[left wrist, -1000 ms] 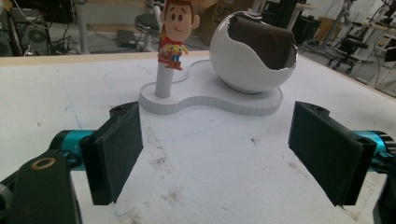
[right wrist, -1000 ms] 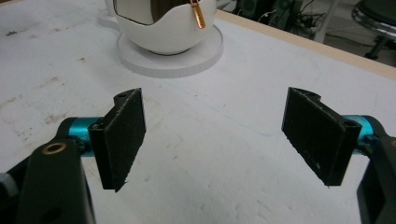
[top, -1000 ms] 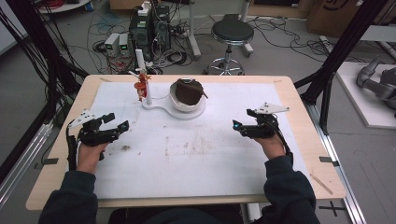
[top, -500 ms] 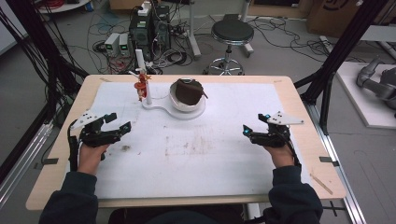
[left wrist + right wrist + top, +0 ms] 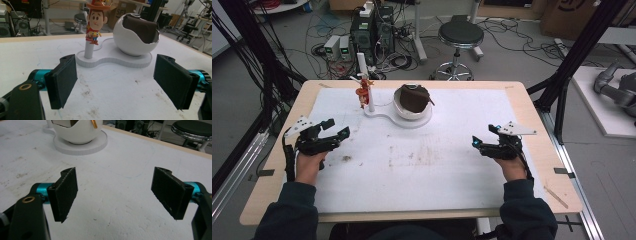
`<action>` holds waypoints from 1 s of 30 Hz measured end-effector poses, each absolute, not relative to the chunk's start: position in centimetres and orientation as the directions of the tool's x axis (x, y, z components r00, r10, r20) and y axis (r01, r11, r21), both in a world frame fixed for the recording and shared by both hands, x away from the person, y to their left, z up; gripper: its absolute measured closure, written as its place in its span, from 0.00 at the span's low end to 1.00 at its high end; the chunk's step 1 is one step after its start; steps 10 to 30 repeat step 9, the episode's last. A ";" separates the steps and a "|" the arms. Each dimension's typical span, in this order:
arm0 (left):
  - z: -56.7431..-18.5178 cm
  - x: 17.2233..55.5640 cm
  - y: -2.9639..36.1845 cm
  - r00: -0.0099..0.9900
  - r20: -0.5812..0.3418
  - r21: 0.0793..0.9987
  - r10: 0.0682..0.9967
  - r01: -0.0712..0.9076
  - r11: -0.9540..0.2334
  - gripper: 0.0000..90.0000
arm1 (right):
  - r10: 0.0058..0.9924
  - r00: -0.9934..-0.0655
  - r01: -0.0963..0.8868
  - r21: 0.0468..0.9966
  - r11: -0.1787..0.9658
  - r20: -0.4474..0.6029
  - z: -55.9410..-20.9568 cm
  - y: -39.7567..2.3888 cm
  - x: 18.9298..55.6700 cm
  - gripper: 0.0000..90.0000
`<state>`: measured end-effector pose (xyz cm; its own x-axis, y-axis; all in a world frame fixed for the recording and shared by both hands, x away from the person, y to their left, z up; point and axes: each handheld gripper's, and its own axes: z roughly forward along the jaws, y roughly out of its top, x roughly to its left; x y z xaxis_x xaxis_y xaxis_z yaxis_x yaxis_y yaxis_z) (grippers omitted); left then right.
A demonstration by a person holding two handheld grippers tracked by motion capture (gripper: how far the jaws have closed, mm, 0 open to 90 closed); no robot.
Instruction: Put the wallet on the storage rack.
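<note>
Jaws on the left gripper (image 5: 335, 133) stand wide apart. The right gripper (image 5: 476, 143) is open too. Both sit low over the tabletop (image 5: 422, 170), well apart from the white bowl (image 5: 413, 105).

Grey floor (image 5: 522, 55), tangled cables (image 5: 319, 47), black stool (image 5: 460, 34), computer towers (image 5: 372, 30).

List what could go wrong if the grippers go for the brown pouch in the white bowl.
The brown leather pouch sits deep in the white egg-shaped bowl; open jaws of the left hand-held gripper may catch its jagged rim. The cowboy figure on the white post beside it could be knocked. The white base might slide.
</note>
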<state>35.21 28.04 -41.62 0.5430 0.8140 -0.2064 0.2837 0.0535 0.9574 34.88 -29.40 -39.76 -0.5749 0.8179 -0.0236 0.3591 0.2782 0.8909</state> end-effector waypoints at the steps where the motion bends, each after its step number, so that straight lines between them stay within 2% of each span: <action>1: -41.6 35.2 28.0 0.545 -0.205 0.958 0.813 0.284 0.051 0.21 | 0.817 -0.576 0.361 0.890 0.280 -0.023 -39.8 -29.4 34.9 0.24; 30: -41.7 35.2 27.8 0.550 -0.207 0.957 0.809 0.287 0.049 0.21 | 0.822 -0.570 0.363 0.891 0.273 -0.019 -39.7 -29.5 34.9 0.24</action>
